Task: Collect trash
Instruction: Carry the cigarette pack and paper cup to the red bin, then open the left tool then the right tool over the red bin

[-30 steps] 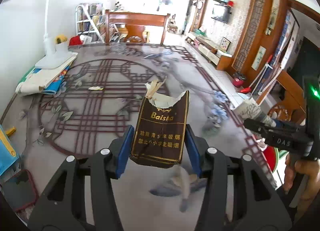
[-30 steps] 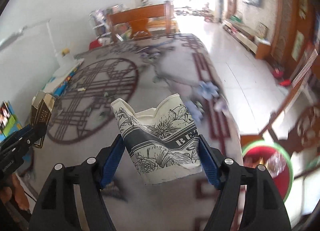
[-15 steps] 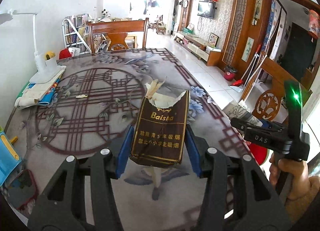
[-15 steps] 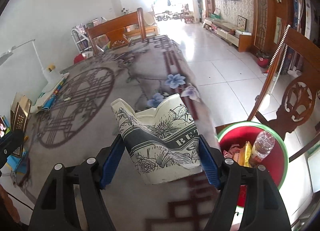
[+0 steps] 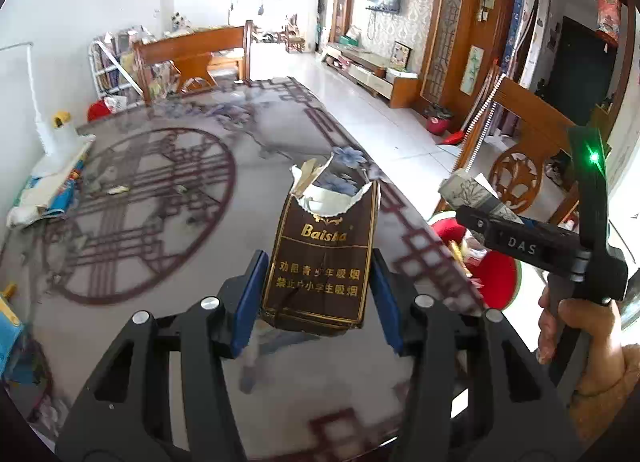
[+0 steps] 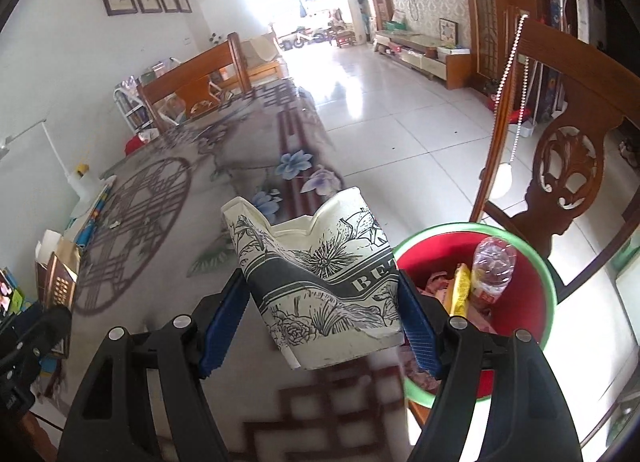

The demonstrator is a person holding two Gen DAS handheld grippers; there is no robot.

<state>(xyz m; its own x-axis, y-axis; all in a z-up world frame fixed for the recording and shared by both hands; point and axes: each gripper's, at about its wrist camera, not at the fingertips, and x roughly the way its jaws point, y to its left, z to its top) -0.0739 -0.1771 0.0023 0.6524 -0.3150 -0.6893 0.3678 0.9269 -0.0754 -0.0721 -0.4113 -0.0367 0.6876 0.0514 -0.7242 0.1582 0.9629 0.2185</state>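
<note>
The left gripper (image 5: 316, 294) has its jaws clenched on a torn brown cigarette pack (image 5: 322, 258) above the patterned bench (image 5: 168, 198). The right gripper (image 6: 320, 316) grasps a crumpled black-and-white floral paper cup (image 6: 320, 286), held at the bench edge just beside the green-rimmed red trash bin (image 6: 536, 294).

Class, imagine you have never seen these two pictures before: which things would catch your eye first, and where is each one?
First, the torn brown cigarette pack, upright in the left tongs above the patterned table. Next, the crumpled paper cup with black flower drawings, gripped in the right tongs at the table's edge. Just right of the cup stands the red bin with a green rim, already holding a plastic bottle.
</note>
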